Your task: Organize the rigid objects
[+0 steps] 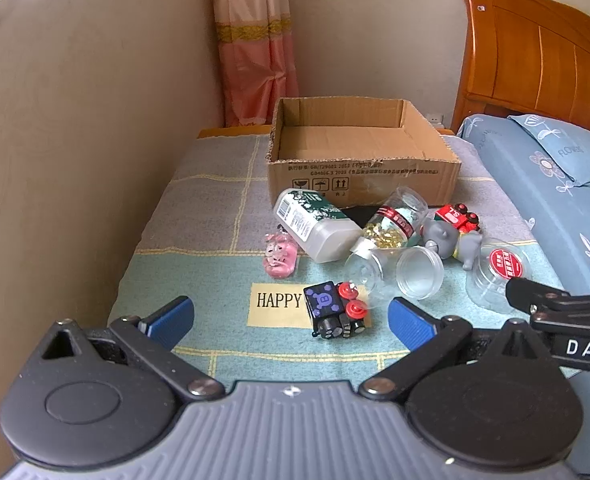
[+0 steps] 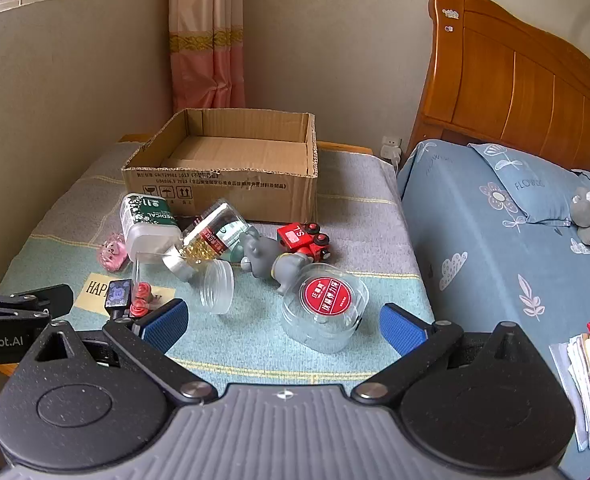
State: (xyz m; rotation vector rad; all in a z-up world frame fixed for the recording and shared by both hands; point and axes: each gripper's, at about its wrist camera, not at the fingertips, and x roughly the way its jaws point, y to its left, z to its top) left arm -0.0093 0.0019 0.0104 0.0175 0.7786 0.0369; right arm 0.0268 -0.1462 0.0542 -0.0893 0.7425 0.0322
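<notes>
An empty cardboard box (image 1: 359, 184) (image 2: 231, 192) stands at the back of a cloth-covered table. In front of it lie a white and green bottle (image 1: 315, 224) (image 2: 149, 220), a jar of yellow capsules (image 1: 395, 220) (image 2: 207, 240), a clear jar (image 1: 411, 274) (image 2: 215, 286), a pink figure (image 1: 281, 258) (image 2: 113, 256), grey elephant toys (image 1: 451, 240) (image 2: 271, 260), a red toy car (image 1: 457, 216) (image 2: 305, 238), a black toy train (image 1: 337, 314) (image 2: 129, 296) and a clear red-labelled container (image 1: 499, 272) (image 2: 325, 308). My left gripper (image 1: 291, 320) is open before the train. My right gripper (image 2: 283, 324) is open before the red-labelled container.
A wall runs along the table's left side, with a pink curtain (image 1: 255, 60) behind the box. A bed (image 2: 515, 232) with a wooden headboard (image 2: 515, 80) borders the right. A stack of papers (image 2: 587, 384) lies on the bed near my right gripper.
</notes>
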